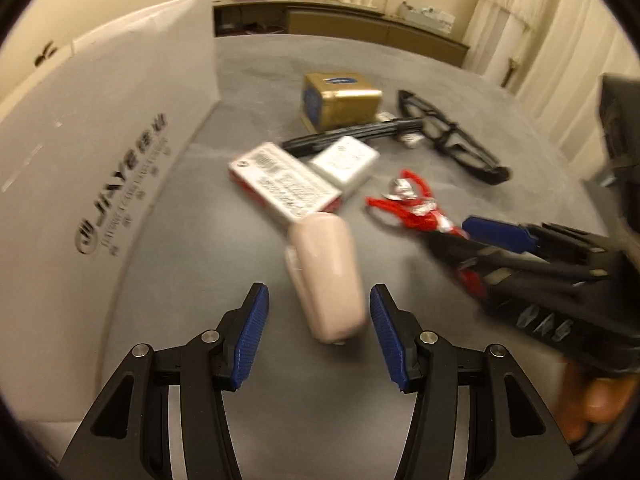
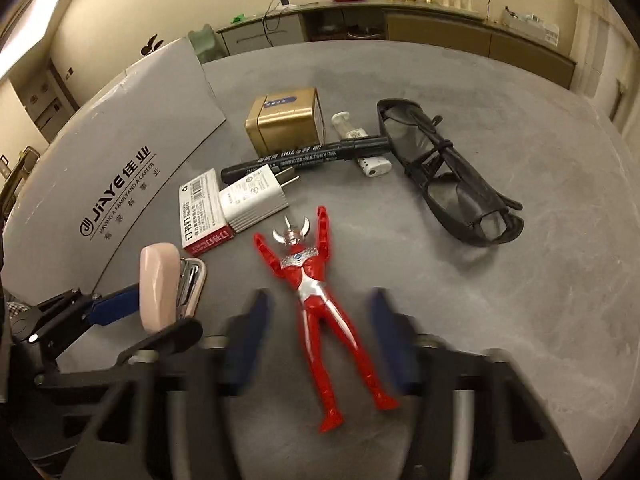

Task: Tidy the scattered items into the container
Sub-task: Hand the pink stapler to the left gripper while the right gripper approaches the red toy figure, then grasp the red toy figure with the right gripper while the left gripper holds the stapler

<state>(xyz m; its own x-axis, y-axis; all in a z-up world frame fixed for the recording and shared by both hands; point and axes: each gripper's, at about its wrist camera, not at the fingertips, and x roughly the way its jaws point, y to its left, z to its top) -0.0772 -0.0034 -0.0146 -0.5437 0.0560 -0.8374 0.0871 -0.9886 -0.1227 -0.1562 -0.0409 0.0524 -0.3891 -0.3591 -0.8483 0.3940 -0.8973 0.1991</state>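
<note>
Here the left tongs (image 1: 316, 336) stand open astride the near end of the pink plastic stapler (image 1: 326, 276) — light, rigid, smooth, best pinched across its flat sides. The right tongs (image 2: 316, 340), also open, straddle the red plastic hero figure (image 2: 316, 292) on the grey worktop (image 2: 520, 300); its waist looks the sturdiest hold. The white cardboard box (image 2: 120, 176) stands far left.

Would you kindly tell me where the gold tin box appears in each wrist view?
Left wrist: gold tin box sits upper centre, beyond the black marker.
Right wrist: gold tin box sits upper centre-left, just behind the same marker.
Shared landmark: the white JIAYE cardboard box stands to its left in both.
</note>
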